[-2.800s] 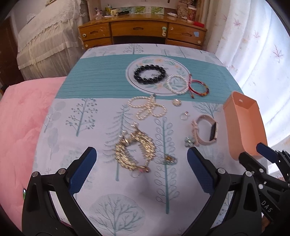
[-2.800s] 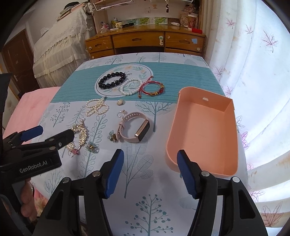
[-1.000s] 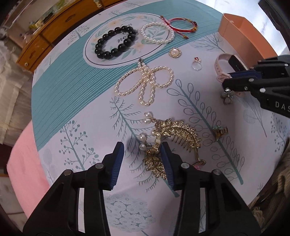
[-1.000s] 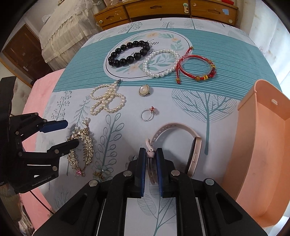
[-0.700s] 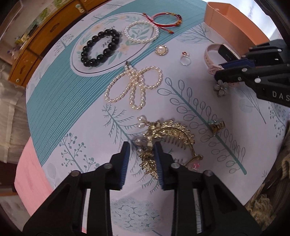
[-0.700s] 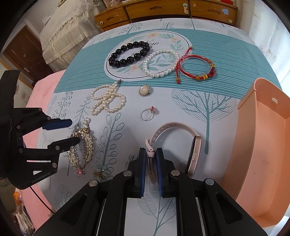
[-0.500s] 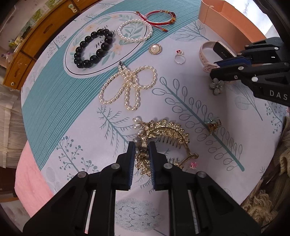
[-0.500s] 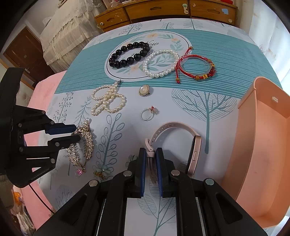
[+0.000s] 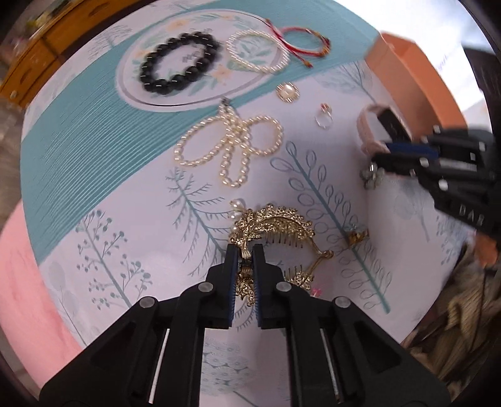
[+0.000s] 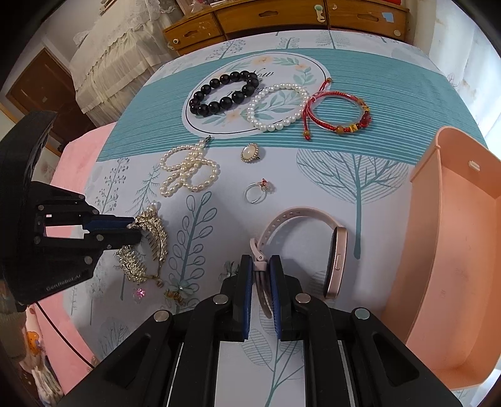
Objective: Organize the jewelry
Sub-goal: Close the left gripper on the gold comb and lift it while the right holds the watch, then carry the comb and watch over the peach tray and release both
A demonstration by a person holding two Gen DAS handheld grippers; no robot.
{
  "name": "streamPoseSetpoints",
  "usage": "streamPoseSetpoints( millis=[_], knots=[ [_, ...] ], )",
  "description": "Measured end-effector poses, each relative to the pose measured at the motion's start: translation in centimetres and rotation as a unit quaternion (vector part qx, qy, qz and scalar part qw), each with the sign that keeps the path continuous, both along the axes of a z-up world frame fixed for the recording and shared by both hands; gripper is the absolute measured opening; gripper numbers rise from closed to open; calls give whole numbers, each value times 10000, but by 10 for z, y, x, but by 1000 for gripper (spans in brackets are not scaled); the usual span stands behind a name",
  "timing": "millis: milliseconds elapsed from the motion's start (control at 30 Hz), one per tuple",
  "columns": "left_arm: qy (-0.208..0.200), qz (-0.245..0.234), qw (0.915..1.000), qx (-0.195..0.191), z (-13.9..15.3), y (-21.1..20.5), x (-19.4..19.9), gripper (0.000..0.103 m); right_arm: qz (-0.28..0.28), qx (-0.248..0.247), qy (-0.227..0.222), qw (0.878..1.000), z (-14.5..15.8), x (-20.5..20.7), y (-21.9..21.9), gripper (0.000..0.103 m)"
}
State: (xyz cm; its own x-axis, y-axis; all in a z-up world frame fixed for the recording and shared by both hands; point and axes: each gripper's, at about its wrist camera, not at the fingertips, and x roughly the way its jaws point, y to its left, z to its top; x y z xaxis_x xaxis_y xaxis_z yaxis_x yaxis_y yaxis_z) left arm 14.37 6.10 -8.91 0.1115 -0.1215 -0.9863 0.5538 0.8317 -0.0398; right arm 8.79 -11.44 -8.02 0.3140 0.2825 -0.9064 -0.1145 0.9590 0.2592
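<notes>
My left gripper (image 9: 243,250) is shut on the gold hair comb (image 9: 275,230), which also shows in the right wrist view (image 10: 150,247) between the left gripper's tips (image 10: 133,231). My right gripper (image 10: 260,263) is shut on the strap of the pink smartwatch (image 10: 335,263), which shows in the left wrist view (image 9: 372,131) too, at the right gripper (image 9: 388,150). The empty peach tray (image 10: 454,250) stands to the right of the watch.
On the tree-print cloth (image 10: 360,175) lie a black bead bracelet (image 10: 224,92), a pearl bracelet (image 10: 277,106), a red cord bracelet (image 10: 338,114), a pearl necklace (image 10: 186,170), a brooch (image 10: 249,152), a ring (image 10: 256,191) and small flower pieces (image 10: 180,289). A wooden dresser (image 10: 281,15) stands behind.
My left gripper has closed on the gold hair comb and moved in over it. My right gripper stays shut on the watch strap.
</notes>
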Motion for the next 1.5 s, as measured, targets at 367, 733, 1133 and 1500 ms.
streamPoseSetpoints(
  millis=[367, 733, 1133, 1500],
  knots=[
    [-542, 831, 9928, -676, 73, -8, -16, 7, -363, 519, -1109, 9918, 77, -39, -40, 9],
    [-891, 928, 9747, -1827, 150, -127, -1, 7, -1633, 680, -1628, 9707, 132, -87, -158, 9],
    [-140, 831, 9820, -1691, 58, -251, 29, 7, -1735, 755, -618, 9800, 40, -87, -175, 9],
    [-316, 1293, 9889, -654, 27, -256, 23, 7, -1568, 344, -241, 9867, -6, -74, -153, 10]
  ],
)
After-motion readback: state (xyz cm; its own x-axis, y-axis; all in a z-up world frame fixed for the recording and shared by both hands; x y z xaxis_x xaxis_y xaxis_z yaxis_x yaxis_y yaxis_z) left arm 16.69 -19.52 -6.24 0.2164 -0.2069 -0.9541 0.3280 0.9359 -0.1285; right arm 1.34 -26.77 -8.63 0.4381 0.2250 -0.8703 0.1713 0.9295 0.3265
